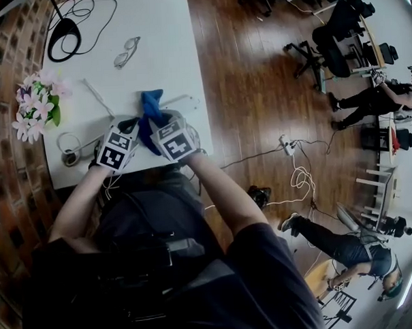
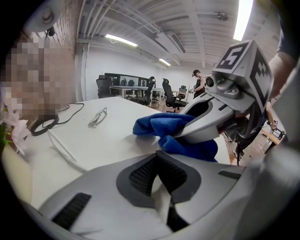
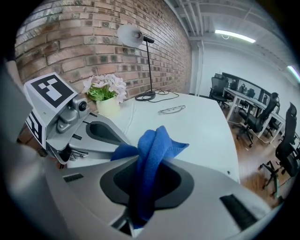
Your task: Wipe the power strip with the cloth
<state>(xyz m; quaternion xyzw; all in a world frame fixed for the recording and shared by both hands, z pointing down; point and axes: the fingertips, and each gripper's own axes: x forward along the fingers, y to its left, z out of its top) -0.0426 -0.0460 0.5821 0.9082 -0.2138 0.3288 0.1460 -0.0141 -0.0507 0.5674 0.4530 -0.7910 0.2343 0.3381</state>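
A blue cloth (image 1: pixel 151 107) is bunched up near the front edge of the white table (image 1: pixel 160 40). My right gripper (image 3: pixel 147 164) is shut on the cloth (image 3: pixel 152 145), which sticks up out of its jaws. My left gripper (image 2: pixel 157 161) is shut just left of it, and the two (image 1: pixel 144 125) almost touch. A white sliver shows in the left jaws; I cannot tell what it is. In the left gripper view the cloth (image 2: pixel 159 126) lies under the right gripper's finger (image 2: pixel 201 126). A short white bar (image 1: pixel 181 99), possibly the power strip, lies just beyond the cloth, partly hidden.
A coiled white cable (image 1: pixel 70 147) lies left of the grippers, beside a pot of pink flowers (image 1: pixel 36 106). A thin white stick (image 1: pixel 97 97), glasses (image 1: pixel 126 52) and a lamp base with black cord (image 1: pixel 64 33) lie farther back. Wooden floor (image 1: pixel 257 90) is on the right.
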